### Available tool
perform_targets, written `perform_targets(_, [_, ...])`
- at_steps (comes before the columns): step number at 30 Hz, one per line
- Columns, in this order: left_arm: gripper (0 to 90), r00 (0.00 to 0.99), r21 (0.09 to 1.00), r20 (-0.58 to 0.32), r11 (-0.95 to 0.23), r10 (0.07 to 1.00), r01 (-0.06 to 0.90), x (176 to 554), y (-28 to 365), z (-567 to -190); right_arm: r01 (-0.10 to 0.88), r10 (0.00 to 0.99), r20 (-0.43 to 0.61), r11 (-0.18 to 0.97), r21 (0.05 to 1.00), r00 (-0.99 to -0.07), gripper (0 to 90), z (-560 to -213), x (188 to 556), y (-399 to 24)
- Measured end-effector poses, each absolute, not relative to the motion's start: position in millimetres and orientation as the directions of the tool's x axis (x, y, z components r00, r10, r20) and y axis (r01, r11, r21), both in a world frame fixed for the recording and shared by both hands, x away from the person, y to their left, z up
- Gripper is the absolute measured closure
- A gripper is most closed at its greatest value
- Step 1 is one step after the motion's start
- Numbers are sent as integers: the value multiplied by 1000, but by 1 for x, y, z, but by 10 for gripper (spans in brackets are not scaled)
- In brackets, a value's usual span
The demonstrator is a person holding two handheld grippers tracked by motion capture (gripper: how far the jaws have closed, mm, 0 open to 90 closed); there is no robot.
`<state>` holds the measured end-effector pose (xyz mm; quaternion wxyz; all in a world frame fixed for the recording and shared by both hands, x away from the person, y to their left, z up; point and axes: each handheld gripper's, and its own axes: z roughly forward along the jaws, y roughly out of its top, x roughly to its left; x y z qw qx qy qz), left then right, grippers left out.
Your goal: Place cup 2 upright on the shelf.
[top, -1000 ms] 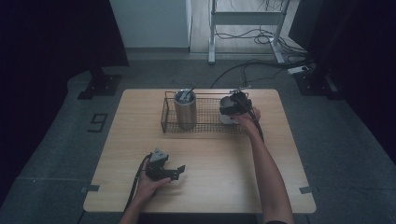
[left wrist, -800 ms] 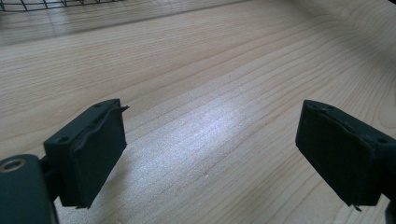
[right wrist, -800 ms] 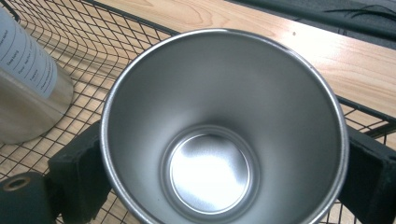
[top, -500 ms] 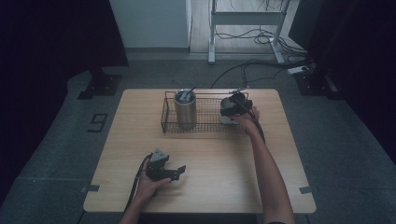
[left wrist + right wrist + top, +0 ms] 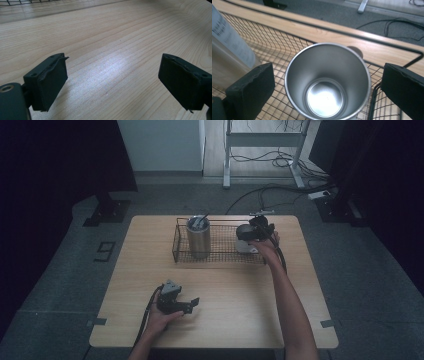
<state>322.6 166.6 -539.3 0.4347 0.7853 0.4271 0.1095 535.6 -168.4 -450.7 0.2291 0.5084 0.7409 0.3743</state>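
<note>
Right gripper (image 5: 256,227) is hovering over the steel cup (image 5: 327,81) standing upright at the right end of the wire basket (image 5: 220,256), jaws spread wide with the cup between them, not touching it. So nothing's grabbed.

What I'd worry about: the right-hand pad looks like it sits outside the basket's rim wire in the right gripper view. Close up from there and it could snag the rim, or knock the cup over into the taller tumbler (image 5: 198,237) at the basket's left end. Smooth metal walls could also slip out of a shallow pinch.

Pose-wise, the right forearm reaches forward across the table (image 5: 225,320), gripper pointing down. Left gripper (image 5: 186,306) rests near the front edge, jaws apart and empty.
</note>
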Motion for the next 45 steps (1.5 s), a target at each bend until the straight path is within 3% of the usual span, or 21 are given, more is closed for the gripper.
perform_targets(12, [86, 610, 778, -192, -259, 769, 572, 322, 167, -537, 534, 928, 53, 165, 829, -369, 0, -440, 497, -178])
perform_targets(24, [85, 609, 782, -186, -259, 771, 567, 321, 168, -535, 496, 903, 73, 164, 853, -424, 38, -442, 446, -193])
perform_targets(45, [85, 599, 779, -183, -257, 779, 572, 322, 172, -537, 498, 877, 120, 147, 855, -466, 68, -477, 371, -213])
